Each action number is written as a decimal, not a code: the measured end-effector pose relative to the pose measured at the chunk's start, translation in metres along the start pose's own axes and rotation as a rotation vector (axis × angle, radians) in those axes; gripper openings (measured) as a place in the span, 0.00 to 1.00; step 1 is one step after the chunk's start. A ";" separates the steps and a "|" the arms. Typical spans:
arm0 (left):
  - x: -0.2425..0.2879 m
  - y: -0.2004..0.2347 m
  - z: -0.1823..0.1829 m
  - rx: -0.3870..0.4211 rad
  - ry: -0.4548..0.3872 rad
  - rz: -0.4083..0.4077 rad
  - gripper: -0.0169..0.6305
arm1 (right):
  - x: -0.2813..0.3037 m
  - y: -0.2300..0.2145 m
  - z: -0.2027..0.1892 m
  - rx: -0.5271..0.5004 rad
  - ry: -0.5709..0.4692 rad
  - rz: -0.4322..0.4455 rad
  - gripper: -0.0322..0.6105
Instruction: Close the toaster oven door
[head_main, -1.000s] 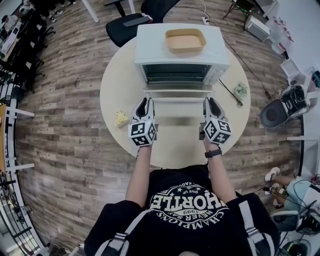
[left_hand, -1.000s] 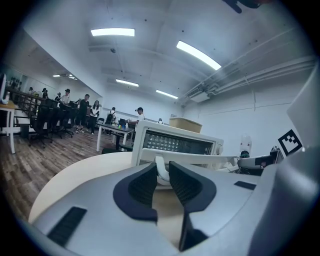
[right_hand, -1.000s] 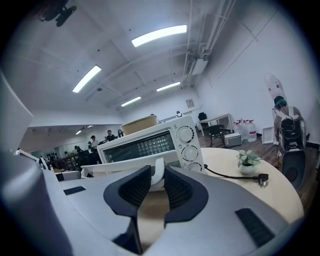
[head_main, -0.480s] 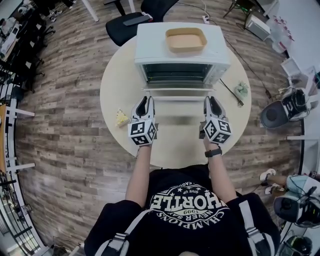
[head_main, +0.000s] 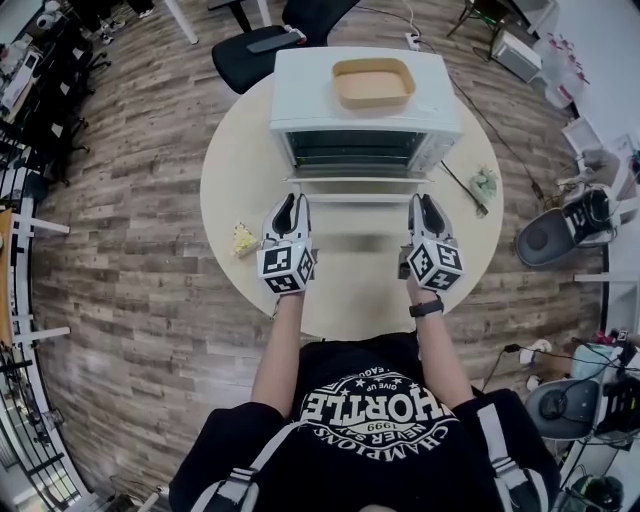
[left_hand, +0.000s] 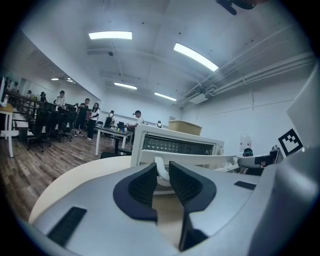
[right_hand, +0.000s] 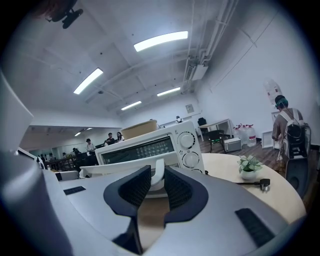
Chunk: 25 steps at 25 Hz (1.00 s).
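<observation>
A white toaster oven (head_main: 365, 100) stands at the far side of the round table (head_main: 225, 170), its door (head_main: 355, 184) folded down flat toward me. The door's white handle (head_main: 355, 198) runs along its near edge. My left gripper (head_main: 288, 201) is at the handle's left end and my right gripper (head_main: 426, 200) at its right end. In the left gripper view the handle's left post (left_hand: 160, 168) fills the gap between the jaws of the left gripper (left_hand: 162, 172). In the right gripper view the right post (right_hand: 158, 174) sits between the pads of the right gripper (right_hand: 156, 181).
A tan tray (head_main: 372, 82) rests on the oven's top. A yellow crumpled thing (head_main: 243, 237) lies at the table's left, a small potted plant (head_main: 483, 181) and a black plug (head_main: 461, 187) at its right. A black chair (head_main: 255, 50) stands behind the table.
Both grippers and the oven door stay where they were. Only a person and some gear on the floor at the far right have shifted.
</observation>
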<state>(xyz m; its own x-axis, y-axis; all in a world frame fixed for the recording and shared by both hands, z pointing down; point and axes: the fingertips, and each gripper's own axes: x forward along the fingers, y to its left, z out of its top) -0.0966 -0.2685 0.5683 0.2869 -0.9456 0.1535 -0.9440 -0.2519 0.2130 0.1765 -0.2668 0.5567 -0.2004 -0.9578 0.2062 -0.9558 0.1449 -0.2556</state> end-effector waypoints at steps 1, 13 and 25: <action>0.000 0.000 0.000 0.000 -0.001 -0.001 0.17 | 0.000 0.000 0.000 0.000 -0.003 -0.001 0.20; 0.004 0.004 0.006 0.003 -0.006 -0.009 0.17 | 0.005 0.004 0.005 -0.006 -0.014 0.006 0.20; 0.011 0.002 0.006 0.013 -0.010 -0.013 0.17 | 0.011 -0.001 0.006 -0.003 -0.031 0.015 0.20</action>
<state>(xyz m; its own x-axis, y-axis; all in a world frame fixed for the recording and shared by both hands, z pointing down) -0.0967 -0.2810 0.5647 0.2975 -0.9443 0.1410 -0.9423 -0.2667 0.2023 0.1764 -0.2787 0.5537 -0.2074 -0.9629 0.1728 -0.9534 0.1595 -0.2560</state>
